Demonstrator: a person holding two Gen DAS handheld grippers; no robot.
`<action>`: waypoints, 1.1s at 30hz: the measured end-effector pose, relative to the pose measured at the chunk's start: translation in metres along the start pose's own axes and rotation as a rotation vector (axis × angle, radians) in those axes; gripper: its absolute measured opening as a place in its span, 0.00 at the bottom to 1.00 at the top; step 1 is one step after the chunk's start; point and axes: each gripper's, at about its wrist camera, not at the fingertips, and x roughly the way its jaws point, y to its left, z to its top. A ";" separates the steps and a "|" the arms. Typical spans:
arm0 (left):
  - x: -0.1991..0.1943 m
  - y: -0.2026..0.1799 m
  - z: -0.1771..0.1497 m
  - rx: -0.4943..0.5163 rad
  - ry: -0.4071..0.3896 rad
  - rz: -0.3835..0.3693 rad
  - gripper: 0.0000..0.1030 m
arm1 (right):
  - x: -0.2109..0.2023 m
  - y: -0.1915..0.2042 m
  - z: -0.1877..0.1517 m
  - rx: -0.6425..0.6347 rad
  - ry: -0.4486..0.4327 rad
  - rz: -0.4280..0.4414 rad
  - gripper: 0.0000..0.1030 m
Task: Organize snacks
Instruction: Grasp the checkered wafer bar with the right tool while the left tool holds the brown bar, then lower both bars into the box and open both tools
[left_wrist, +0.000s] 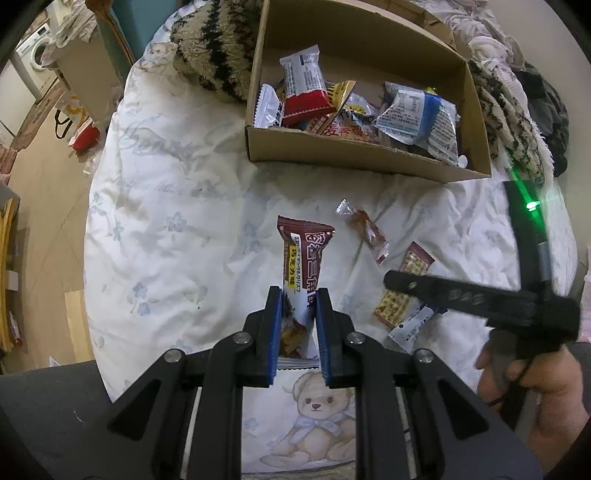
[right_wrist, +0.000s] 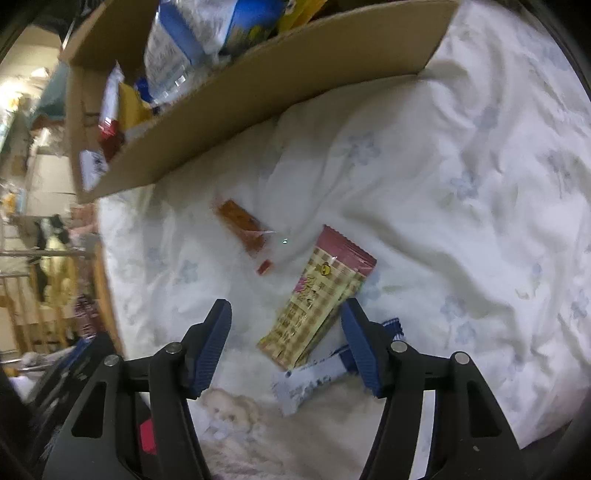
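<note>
My left gripper (left_wrist: 298, 295) is shut on a brown and white snack packet (left_wrist: 303, 254), held above the white floral bedspread (left_wrist: 177, 206). A cardboard box (left_wrist: 343, 153) holding several snack packets lies beyond it. On the bedspread lie a clear-wrapped orange candy (left_wrist: 365, 230), a checked yellow and maroon packet (left_wrist: 402, 288) and a white and blue packet (left_wrist: 410, 328). My right gripper (right_wrist: 286, 317) is open just above the checked packet (right_wrist: 317, 299), its jaws either side of it. The white and blue packet (right_wrist: 314, 382) lies under the checked one. The orange candy (right_wrist: 243, 227) and the box (right_wrist: 236, 110) lie beyond.
A striped shaggy blanket (left_wrist: 214, 44) lies behind the box. The bed's left edge drops to a floor with a red box (left_wrist: 85, 136) and a washing machine (left_wrist: 37, 55). A teddy bear print (left_wrist: 317, 410) is on the bedspread near me.
</note>
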 end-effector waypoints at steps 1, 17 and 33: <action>0.000 0.000 0.000 0.000 0.000 0.000 0.14 | 0.006 0.002 -0.001 -0.007 0.008 -0.032 0.61; 0.010 0.012 0.000 -0.036 0.000 0.041 0.14 | 0.003 0.007 -0.019 -0.021 -0.081 -0.093 0.27; -0.004 0.023 -0.001 -0.052 -0.099 0.097 0.14 | -0.103 0.012 -0.052 -0.025 -0.405 0.257 0.27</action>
